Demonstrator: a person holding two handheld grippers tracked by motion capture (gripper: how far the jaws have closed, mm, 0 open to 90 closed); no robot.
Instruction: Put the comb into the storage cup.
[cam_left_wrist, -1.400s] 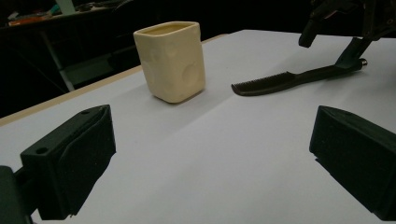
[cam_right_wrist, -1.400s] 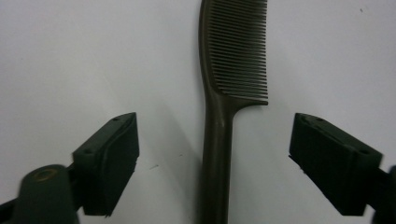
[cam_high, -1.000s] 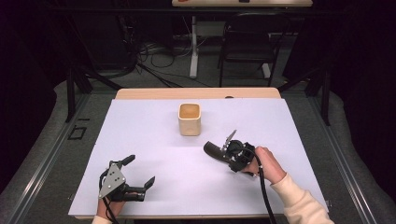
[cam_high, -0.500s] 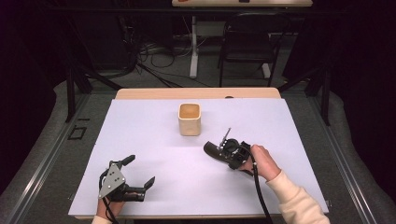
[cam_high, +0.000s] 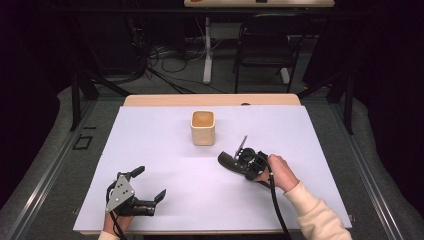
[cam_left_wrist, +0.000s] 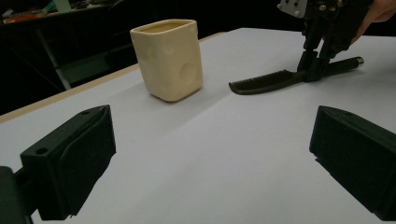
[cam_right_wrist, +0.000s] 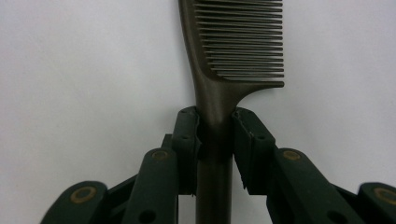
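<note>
From above, the right gripper (cam_high: 234, 161) is pressing down on a dark comb (cam_high: 228, 161) lying flat on the white table (cam_high: 165, 140), right of the middle and nearer than the cream cup (cam_high: 202, 128); its jaws have just been closing, with the comb's handle between them. The left gripper (cam_high: 150, 186) is sitting near the left corner, its jaws wide apart and holding nothing.

In the left gripper view, the comb (cam_left_wrist: 268, 80) is looking thin, light and stiff; its teeth could bend or snag.

In the right gripper view, both pads (cam_right_wrist: 187, 140) are squeezing the smooth handle (cam_right_wrist: 214, 126) just below the teeth; that is a good, strong place to hold, though it may slip.
</note>
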